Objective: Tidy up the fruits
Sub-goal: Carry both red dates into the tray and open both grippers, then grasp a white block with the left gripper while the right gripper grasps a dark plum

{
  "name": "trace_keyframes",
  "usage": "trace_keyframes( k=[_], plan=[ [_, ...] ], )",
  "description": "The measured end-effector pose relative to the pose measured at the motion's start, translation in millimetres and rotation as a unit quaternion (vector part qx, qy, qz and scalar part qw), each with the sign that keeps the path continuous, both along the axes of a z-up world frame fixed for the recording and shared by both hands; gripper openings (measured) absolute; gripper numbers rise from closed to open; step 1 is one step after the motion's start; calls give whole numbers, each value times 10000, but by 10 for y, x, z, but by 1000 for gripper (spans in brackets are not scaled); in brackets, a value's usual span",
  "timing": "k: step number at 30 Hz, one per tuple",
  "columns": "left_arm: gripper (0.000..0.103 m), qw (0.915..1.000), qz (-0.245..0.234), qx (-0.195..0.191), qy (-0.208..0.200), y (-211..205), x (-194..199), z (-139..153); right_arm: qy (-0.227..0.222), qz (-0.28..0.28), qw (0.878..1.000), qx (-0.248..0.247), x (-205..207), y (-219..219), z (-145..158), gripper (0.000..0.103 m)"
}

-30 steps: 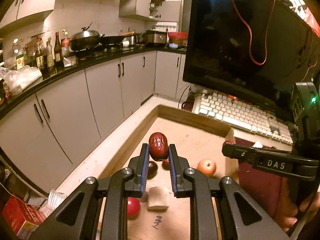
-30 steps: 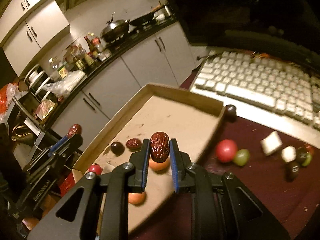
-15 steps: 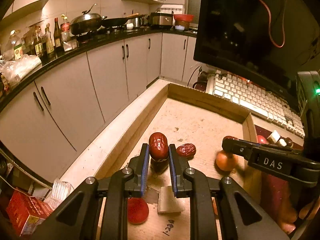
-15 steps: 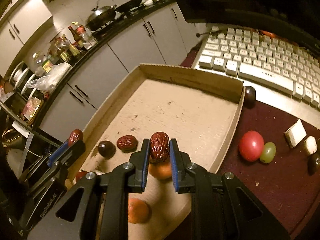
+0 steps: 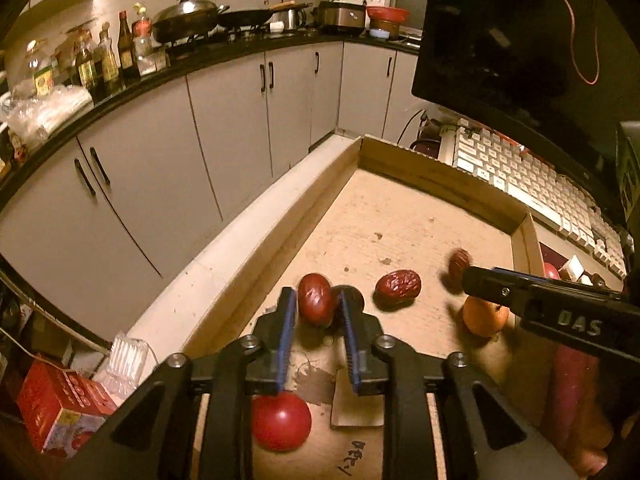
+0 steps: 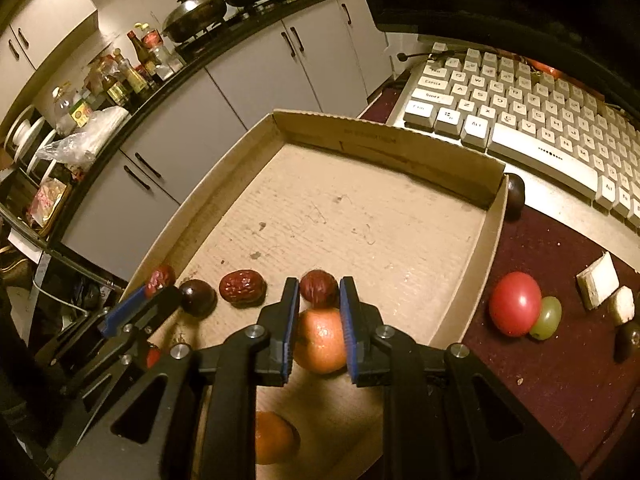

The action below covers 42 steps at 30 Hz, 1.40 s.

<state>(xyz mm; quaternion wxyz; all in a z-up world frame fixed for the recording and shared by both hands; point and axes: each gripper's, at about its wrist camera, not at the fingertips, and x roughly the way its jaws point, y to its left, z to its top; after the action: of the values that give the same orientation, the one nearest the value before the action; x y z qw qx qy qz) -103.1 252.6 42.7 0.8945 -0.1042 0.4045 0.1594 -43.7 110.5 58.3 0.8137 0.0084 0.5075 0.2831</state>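
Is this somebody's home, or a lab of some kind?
It looks like a home kitchen doubling as a desk: a wok and sauce bottles stand on the dark counter over grey cabinets, while a keyboard lies beside the cardboard tray of fruit.

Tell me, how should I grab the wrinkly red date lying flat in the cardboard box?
Come down from above and pinch the red date across its narrow middle, one finger on each long side. It lies flat in the cardboard box with a dark round fruit close to one end, so an end-to-end grip would likely bump that.
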Motion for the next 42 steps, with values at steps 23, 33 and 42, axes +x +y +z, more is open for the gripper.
trace_keyframes(
  k=[23, 33, 42],
  plan=[
    [68, 9848, -1588, 530, -471, -1275, 4, 298, -837, -1502, 9836, 553, -8, -2128, 611, 42],
    [68, 9753, -2138, 531, -180, -1842, 395, 229, -241, -2137, 9754, 488, 88, -2864, 227, 42],
    [68, 9638, -2500, 891, 244, -2090, 891, 109, 215, -1997, 9763, 806, 215, -2913, 81, 42]
  ],
)
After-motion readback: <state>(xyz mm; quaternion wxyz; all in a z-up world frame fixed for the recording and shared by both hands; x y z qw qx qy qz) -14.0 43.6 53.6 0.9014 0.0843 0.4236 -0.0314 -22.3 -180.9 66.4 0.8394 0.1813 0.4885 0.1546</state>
